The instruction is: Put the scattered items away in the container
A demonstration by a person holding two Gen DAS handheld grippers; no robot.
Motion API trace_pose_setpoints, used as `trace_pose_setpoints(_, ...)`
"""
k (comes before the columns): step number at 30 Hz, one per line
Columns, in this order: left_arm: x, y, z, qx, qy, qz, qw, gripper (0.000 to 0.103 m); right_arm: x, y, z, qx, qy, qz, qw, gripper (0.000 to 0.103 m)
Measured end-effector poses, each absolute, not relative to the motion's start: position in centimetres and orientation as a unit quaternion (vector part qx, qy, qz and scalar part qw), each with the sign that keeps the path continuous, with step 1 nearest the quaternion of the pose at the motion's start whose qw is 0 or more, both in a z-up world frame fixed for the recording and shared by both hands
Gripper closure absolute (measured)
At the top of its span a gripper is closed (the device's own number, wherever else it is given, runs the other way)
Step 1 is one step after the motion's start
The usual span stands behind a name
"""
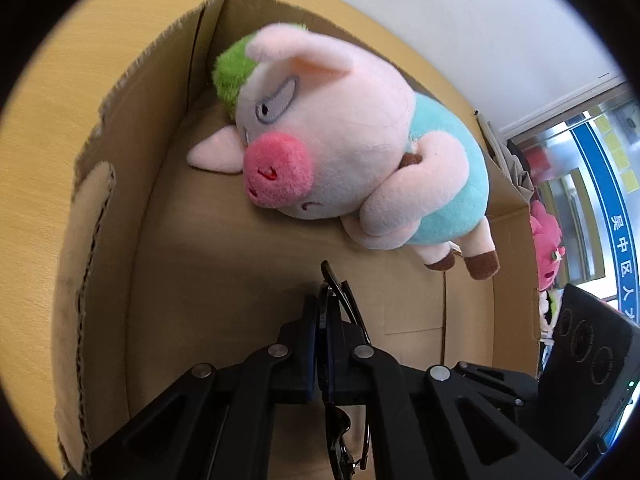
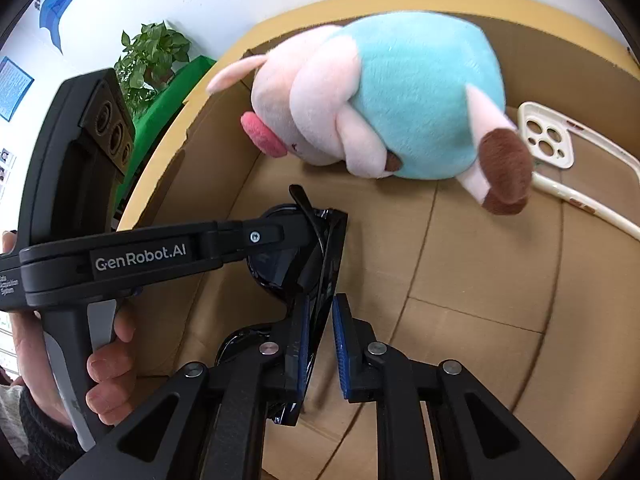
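Left wrist view: the left gripper (image 1: 325, 316) is clamped on black sunglasses (image 1: 334, 292) above the cardboard box (image 1: 120, 184), near a plush pig (image 1: 348, 152)

Right wrist view: the right gripper (image 2: 322, 322) has its jaws slightly apart beside the sunglasses' frame; a phone case (image 2: 548, 140) lies behind the pig

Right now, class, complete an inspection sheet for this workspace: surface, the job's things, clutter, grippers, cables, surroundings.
Surface: wooden table, light brown, bare where visible.
Job's things: cardboard box open on the table; plush pig lies on its side inside; phone case lies on the box floor beside the pig's feet; black sunglasses are over the box floor.
Clutter: pink plush toy outside the box, past its far wall.
Grippers: left gripper shut on the sunglasses; right gripper open, one finger against the sunglasses, a gap at the other.
Cables: nothing seen.
Surroundings: white wall, potted plant, glass door with blue sign.
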State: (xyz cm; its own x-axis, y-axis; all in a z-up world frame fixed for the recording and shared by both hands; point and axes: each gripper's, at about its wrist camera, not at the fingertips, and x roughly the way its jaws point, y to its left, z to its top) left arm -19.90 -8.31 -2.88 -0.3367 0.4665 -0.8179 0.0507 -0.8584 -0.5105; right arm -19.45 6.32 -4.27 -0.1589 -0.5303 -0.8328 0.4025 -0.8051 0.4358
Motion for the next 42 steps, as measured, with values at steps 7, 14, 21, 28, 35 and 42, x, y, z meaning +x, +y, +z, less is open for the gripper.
trace_pose_setpoints(7, -17.4, -8.9, 1.3, -0.507, -0.185, 0.833, 0.119, 0.083, -18.2, 7.6, -2.4, 0.550, -0.090, -0.761, 0.333, 0.036)
trace_pose_setpoints(14, -12.3, -7.4, 7.1, -0.414, -0.132, 0.894, 0.113, 0.053, -12.5, 9.5, 2.8, 0.472, -0.045, -0.819, 0.323, 0.007)
trace_pose_setpoints(21, -5.6, -4.4, 8.8, -0.353, -0.076, 0.928, 0.091, 0.029, -7.4, 11.8, 3.9, 0.440, -0.027, -0.858, 0.264, 0.002)
trace_pose_setpoints(28, 0.3, -3.0, 8.2, -0.325, -0.073, 0.941, 0.058, 0.025, -2.7, 16.6, 4.4, 0.392, -0.061, -0.899, 0.184, 0.001)
trace_pose_setpoints(35, 4.1, -1.3, 7.7, -0.312, -0.080, 0.945, 0.051, 0.025, 0.7, 19.1, 5.1, 0.364, -0.036, -0.921, 0.133, 0.000)
trace_pose_setpoints(42, 5.4, -0.1, 8.2, -0.307, -0.074, 0.948, 0.053, 0.025, 2.3, 20.3, 5.9, 0.343, -0.031, -0.930, 0.124, 0.000)
